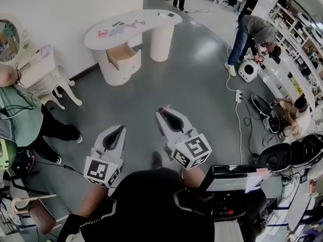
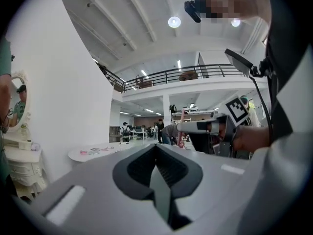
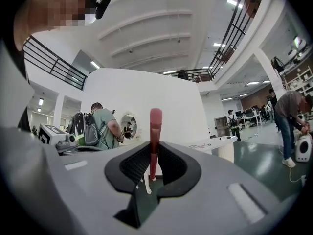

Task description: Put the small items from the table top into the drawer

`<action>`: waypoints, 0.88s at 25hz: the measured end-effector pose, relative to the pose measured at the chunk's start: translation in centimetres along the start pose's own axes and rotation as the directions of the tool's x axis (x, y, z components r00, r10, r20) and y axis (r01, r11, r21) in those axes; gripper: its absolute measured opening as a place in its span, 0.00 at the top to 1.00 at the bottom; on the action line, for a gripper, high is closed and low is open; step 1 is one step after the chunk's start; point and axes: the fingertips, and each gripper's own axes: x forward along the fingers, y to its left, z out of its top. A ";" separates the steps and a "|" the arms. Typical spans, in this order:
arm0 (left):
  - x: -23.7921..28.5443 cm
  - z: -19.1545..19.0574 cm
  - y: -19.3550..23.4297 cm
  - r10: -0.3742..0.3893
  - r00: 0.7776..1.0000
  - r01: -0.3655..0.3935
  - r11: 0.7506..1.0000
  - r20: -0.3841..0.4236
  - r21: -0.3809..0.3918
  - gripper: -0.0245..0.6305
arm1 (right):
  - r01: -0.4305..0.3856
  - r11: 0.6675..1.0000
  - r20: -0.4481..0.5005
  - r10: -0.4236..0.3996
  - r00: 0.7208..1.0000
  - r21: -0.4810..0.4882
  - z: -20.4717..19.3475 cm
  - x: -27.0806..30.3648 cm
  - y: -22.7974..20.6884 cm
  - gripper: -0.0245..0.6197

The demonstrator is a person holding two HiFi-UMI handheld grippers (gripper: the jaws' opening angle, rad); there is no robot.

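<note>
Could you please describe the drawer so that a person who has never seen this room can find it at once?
In the head view, a white table with a curved top stands by the white wall. Under its left end is a rounded base, and the drawer sticks out of it. It is open and light brown inside; the column under the other end is plain white.

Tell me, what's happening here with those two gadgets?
A person holds a pair of tongs in each hand. The right tongs are clamped on a thin pink stick. The left tongs are closed with nothing in them. The white table with small items on top and its open drawer stands some way off across the floor.
</note>
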 end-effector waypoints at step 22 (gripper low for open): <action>17.3 0.5 5.0 0.077 0.993 -0.075 0.997 -0.086 0.033 0.96 | -0.113 0.993 0.000 0.113 0.994 0.037 1.6 9.7 -15.3 0.88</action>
